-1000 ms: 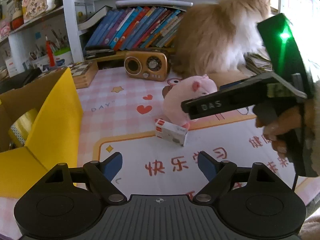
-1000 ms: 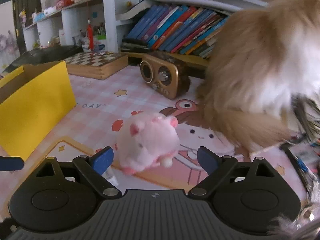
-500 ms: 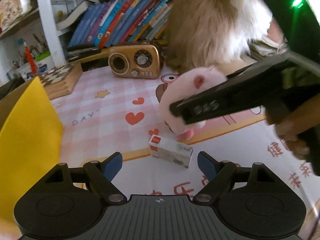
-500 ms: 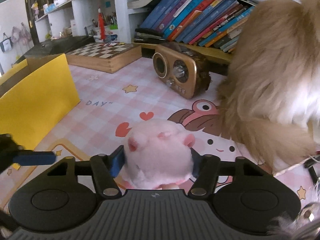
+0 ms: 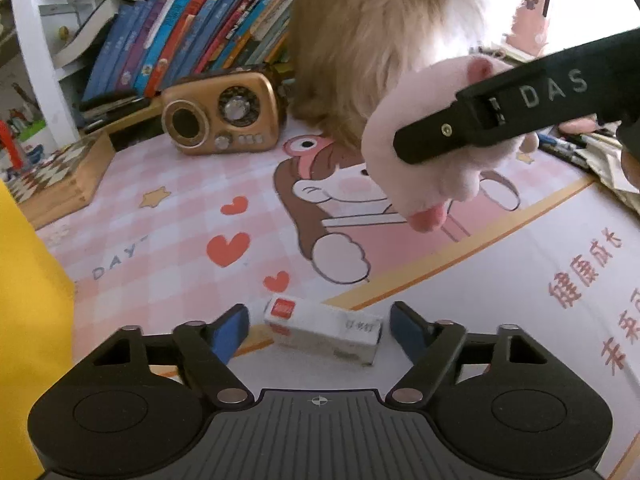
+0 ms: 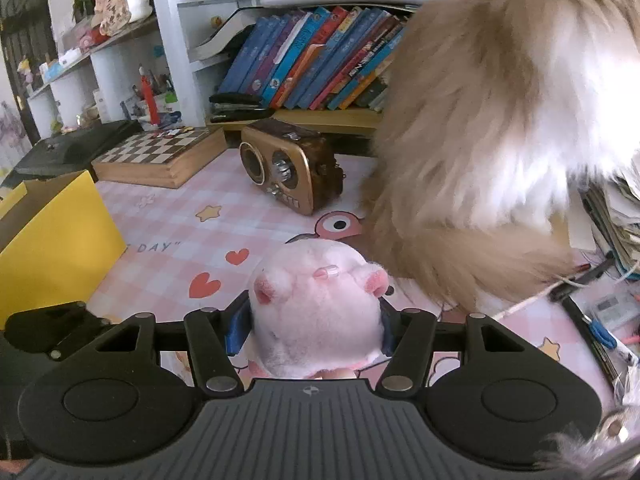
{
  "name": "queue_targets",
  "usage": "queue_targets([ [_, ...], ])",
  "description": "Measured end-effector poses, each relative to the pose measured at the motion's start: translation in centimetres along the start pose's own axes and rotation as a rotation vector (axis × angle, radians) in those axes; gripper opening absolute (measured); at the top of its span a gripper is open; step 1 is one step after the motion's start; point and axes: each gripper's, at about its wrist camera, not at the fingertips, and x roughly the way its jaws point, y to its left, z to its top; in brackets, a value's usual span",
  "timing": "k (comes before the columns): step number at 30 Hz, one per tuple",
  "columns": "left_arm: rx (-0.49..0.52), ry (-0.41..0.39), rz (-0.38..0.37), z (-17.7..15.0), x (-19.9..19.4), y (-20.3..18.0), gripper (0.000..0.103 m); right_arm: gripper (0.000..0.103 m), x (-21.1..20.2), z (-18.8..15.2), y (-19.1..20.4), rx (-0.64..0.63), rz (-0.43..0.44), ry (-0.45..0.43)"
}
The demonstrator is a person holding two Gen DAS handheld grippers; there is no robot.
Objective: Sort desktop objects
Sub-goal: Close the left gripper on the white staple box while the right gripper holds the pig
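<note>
With the right gripper (image 6: 308, 328) clamped on the pink plush (image 6: 316, 312) above the desk (image 5: 168, 216) and the left gripper's (image 5: 320, 330) closing jaws still apart around the near white box (image 5: 324, 330) — an off-centre pinch could skid it away.

Ahead of your claws, a white shelf unit (image 6: 168, 40) holds leaning books (image 6: 312, 60); bright daylight glares at right.

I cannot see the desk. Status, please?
Right gripper shut on pink plush, lifted. Left gripper open, closing around small white box. Cat close behind.
</note>
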Motion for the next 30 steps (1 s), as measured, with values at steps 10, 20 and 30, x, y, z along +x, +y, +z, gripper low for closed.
queue_targets([
  [10,-0.02,-0.031,-0.018,-0.3,-1.6,0.0,0.054,0.057,-1.4,-0.8,-0.1,0.025,-0.026,-0.004],
  [20,-0.084,-0.098,-0.027,-1.6,-6.5,0.1,0.054,0.057,-3.1,-1.9,1.6,0.029,-0.024,-0.008],
  [30,-0.156,-0.158,0.007,-4.5,-11.9,1.4,0.054,0.057,-6.2,-3.6,4.5,0.012,-0.024,-0.023],
])
